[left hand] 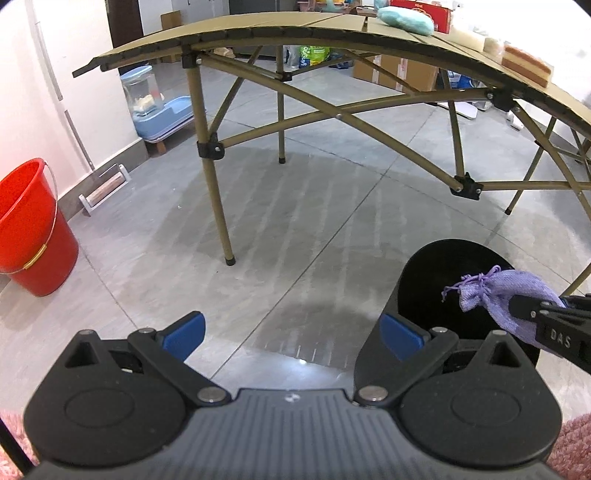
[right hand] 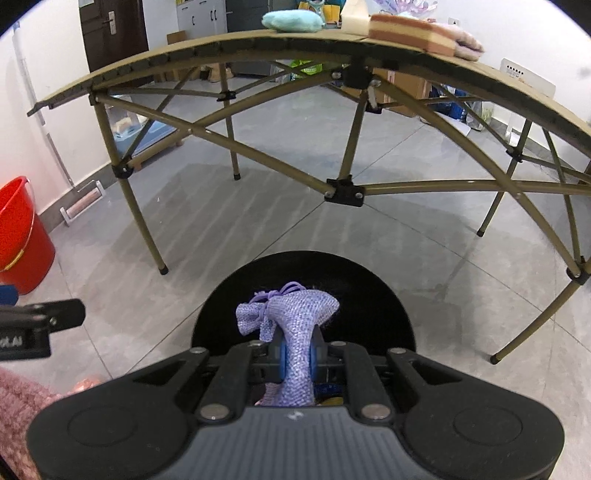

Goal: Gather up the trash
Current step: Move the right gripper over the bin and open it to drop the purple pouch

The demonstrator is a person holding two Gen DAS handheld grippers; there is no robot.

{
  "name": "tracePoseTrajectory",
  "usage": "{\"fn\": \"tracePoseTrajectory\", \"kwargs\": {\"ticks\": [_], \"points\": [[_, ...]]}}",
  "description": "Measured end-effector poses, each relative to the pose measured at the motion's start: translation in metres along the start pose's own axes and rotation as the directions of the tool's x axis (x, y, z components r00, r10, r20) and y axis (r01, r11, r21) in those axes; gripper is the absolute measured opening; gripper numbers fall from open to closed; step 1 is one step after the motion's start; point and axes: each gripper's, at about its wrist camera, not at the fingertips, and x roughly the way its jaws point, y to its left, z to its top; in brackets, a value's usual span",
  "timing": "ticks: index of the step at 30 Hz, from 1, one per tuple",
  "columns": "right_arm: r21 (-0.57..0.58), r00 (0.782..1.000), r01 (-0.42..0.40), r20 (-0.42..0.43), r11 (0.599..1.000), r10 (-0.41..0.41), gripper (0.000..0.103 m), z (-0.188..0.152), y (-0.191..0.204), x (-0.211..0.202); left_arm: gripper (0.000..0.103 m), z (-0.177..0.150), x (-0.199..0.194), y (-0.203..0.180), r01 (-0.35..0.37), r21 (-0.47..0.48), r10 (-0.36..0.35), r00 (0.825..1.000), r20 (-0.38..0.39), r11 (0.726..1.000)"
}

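Over black bin (right hand: 369,295), right gripper (right hand: 298,360) pinching lilac drawstring pouch (right hand: 295,314). Left gripper (left hand: 291,334) hovering beside bin, jaws spread, gripping nothing. Folding table (left hand: 258,26) standing beyond bin; red bucket (left hand: 29,229) sitting far left of bin.

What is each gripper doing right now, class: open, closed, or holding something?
Left gripper: open, holding nothing.
Right gripper: closed on the purple drawstring pouch, above the black bin.

The pouch (right hand: 295,314) hangs over the bin (right hand: 369,295) on the floor; counter (right hand: 147,62) at twelve o'clock, bucket (right hand: 22,236) at nine.
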Motion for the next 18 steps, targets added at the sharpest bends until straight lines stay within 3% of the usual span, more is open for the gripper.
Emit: {"fn": "tracePoseTrajectory", "kwargs": {"ticks": [18], "points": [[0.028,0.996,0.012,-0.094,1.0,-0.009,0.011,0.003,0.015,0.047,0.103,-0.003,0.016,0.013,-0.045,-0.016,0.044,0.997,-0.071,0.999]]}}
